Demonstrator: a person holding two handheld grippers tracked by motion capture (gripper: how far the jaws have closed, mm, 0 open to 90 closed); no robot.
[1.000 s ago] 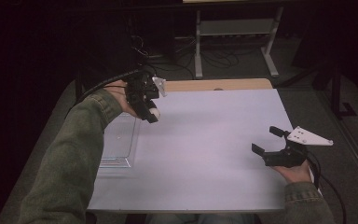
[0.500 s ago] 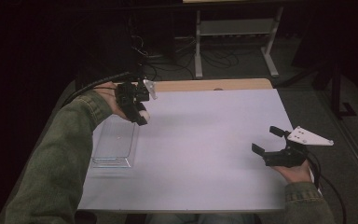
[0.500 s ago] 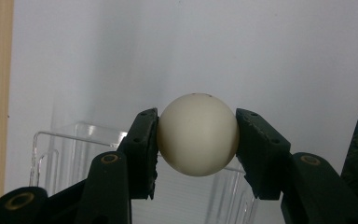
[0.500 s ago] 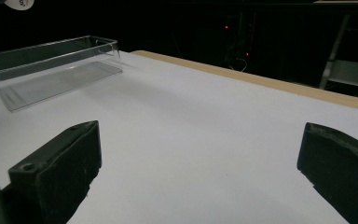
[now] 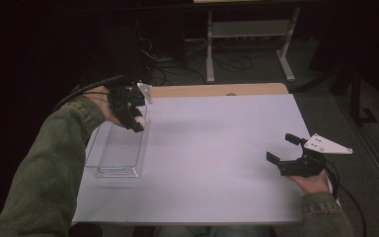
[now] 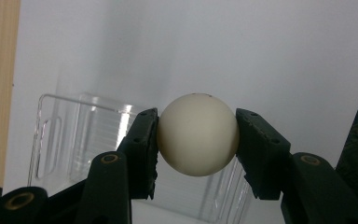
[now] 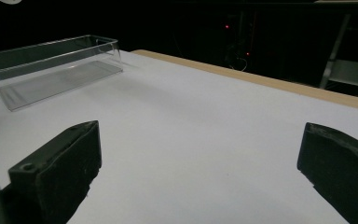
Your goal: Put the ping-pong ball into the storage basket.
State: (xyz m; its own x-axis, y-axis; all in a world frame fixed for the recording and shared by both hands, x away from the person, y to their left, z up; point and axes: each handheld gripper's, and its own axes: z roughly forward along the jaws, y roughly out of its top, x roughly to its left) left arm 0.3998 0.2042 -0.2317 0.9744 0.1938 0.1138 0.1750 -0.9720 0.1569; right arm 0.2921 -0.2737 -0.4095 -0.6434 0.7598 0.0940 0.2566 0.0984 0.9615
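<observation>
- We hold a smooth, cream-white ball (image 6: 198,134) clamped between the two black jaws of our left gripper (image 5: 137,124), the pads pressing on it from both sides.
- In the high view, that gripper hangs over the far end of a clear, rectangular plastic tray (image 5: 111,160), which sits near the left edge of the white table (image 5: 217,148).
- From the left gripper view, we see the ball raised above the tray (image 6: 65,140), not touching its floor or walls.
- Our right gripper (image 5: 290,150) rests low by the table's right edge, well apart from the tray, its jaws spread wide with nothing between them.
- From the right gripper view, the tray (image 7: 51,65) stands empty across the white surface, with a strip of bare wood (image 7: 261,81) along the table's far edge.
</observation>
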